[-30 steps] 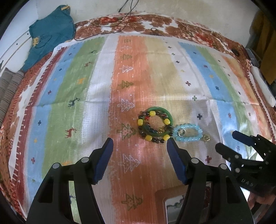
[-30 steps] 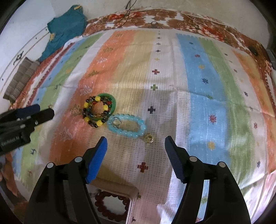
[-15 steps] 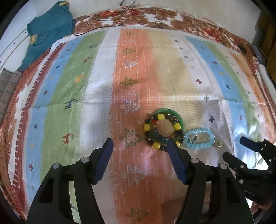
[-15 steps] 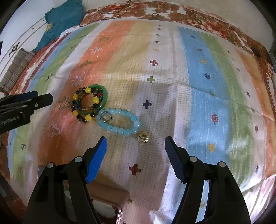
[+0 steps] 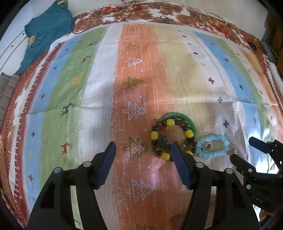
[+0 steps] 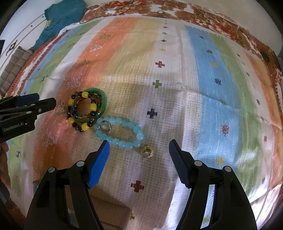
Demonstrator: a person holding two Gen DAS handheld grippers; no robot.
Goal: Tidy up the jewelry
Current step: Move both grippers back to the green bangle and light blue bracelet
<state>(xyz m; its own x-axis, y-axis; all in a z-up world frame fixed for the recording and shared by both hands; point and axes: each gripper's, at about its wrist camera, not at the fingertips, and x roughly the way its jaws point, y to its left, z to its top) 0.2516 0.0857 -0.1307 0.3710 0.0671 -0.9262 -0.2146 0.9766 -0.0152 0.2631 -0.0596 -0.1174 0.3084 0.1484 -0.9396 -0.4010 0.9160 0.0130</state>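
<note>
A green bangle [image 5: 189, 120] [image 6: 103, 100] lies on the striped cloth with a bracelet of dark and yellow beads [image 5: 155, 135] [image 6: 84, 125] on top of it. A light blue bead bracelet [image 5: 222, 139] [image 6: 127, 144] lies beside them, with a silver ring [image 5: 206, 146] [image 6: 104, 126] on its near end. A small gold wire ring [image 5: 232, 150] [image 6: 147, 152] lies next to it. My left gripper [image 5: 142, 159] [image 6: 35, 104] is open and empty, just left of the beads. My right gripper [image 6: 138, 155] [image 5: 247, 150] is open and empty, over the blue bracelet and gold ring.
A teal garment [image 5: 46, 30] [image 6: 61, 19] lies at the far left beyond the cloth. A black cable [image 5: 109, 16] runs along the far edge. A tan box edge [image 6: 109, 208] shows at the bottom under my right gripper.
Both grippers have moved forward and lower toward the jewelry. The pieces now sit closer to the fingertips. The box with red beads has slid out of sight below.
</note>
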